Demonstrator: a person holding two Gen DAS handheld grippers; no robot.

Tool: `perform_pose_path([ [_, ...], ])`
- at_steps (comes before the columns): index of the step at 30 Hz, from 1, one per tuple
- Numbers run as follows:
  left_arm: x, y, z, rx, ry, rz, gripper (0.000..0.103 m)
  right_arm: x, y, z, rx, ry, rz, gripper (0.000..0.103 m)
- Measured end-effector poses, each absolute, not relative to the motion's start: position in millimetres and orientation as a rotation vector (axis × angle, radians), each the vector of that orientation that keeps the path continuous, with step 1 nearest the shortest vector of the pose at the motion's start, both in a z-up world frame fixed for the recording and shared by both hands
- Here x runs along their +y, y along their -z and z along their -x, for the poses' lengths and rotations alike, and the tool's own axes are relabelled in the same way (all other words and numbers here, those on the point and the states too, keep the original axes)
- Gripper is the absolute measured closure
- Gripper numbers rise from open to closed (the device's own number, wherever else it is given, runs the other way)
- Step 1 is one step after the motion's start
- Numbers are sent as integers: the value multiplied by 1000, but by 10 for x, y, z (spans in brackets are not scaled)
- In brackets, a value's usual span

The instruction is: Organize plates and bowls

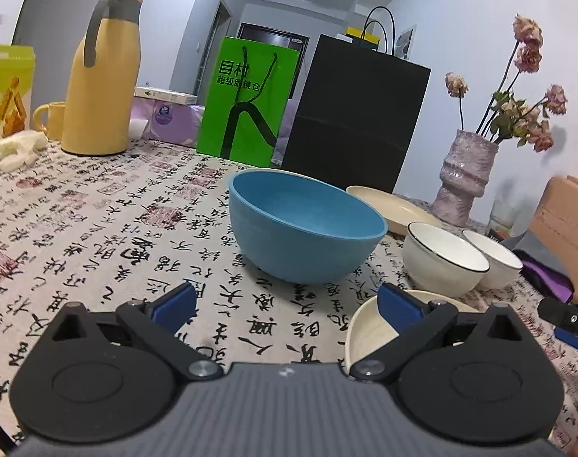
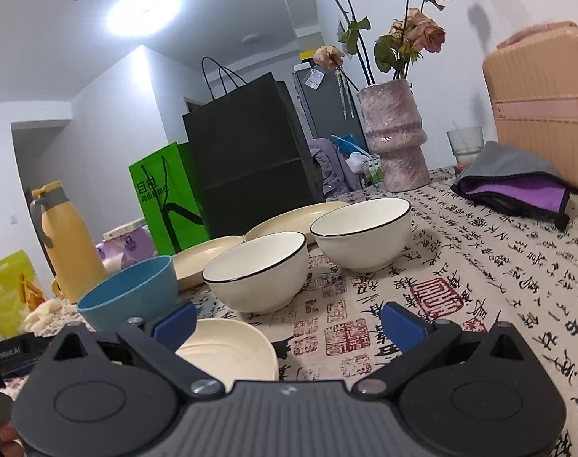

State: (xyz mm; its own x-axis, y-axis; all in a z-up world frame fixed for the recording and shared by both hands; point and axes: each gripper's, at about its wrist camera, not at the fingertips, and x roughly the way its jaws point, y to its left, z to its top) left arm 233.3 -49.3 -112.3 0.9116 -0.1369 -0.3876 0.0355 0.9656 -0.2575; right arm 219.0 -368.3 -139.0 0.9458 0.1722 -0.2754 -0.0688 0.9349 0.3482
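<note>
A blue bowl (image 1: 304,224) stands on the printed tablecloth just ahead of my open, empty left gripper (image 1: 287,302). Two white black-rimmed bowls (image 1: 447,262) (image 1: 492,257) stand to its right, a cream plate (image 1: 393,207) behind them. A small cream dish (image 1: 369,329) lies under my left gripper's right finger. In the right wrist view my right gripper (image 2: 289,325) is open and empty above the cloth. The cream dish (image 2: 232,350) is at its left finger. The white bowls (image 2: 258,270) (image 2: 361,230), the blue bowl (image 2: 131,291) and two cream plates (image 2: 209,257) (image 2: 289,217) lie beyond.
A yellow thermos (image 1: 102,76), yellow mug (image 1: 51,120), green bag (image 1: 247,103) and black bag (image 1: 359,118) line the back. A pink vase with dried roses (image 1: 466,177) stands right. A folded grey-purple cloth (image 2: 513,186) and a pink suitcase (image 2: 544,99) stand far right.
</note>
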Motion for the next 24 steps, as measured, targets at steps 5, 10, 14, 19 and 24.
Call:
perform_pose_path([
  [5,-419,1152,-2337,419,97,298,0,-3725,1407,-2178,296,-126,-376,0],
  [10,-423,1150,-2328,416,89,300,0,-3758,1422,-2166,288,-124,-402,0],
  [14,-447,1144,-2307,408,91,280,0,-3771,1426,-2162,285,-122,-410,0],
  [19,-455,1141,-2282,393,94,271,0,-3783,1430,-2151,277,-118,-418,0],
  [24,-465,1138,-2278,390,91,267,0,-3786,1431,-2150,276,-115,-421,0],
])
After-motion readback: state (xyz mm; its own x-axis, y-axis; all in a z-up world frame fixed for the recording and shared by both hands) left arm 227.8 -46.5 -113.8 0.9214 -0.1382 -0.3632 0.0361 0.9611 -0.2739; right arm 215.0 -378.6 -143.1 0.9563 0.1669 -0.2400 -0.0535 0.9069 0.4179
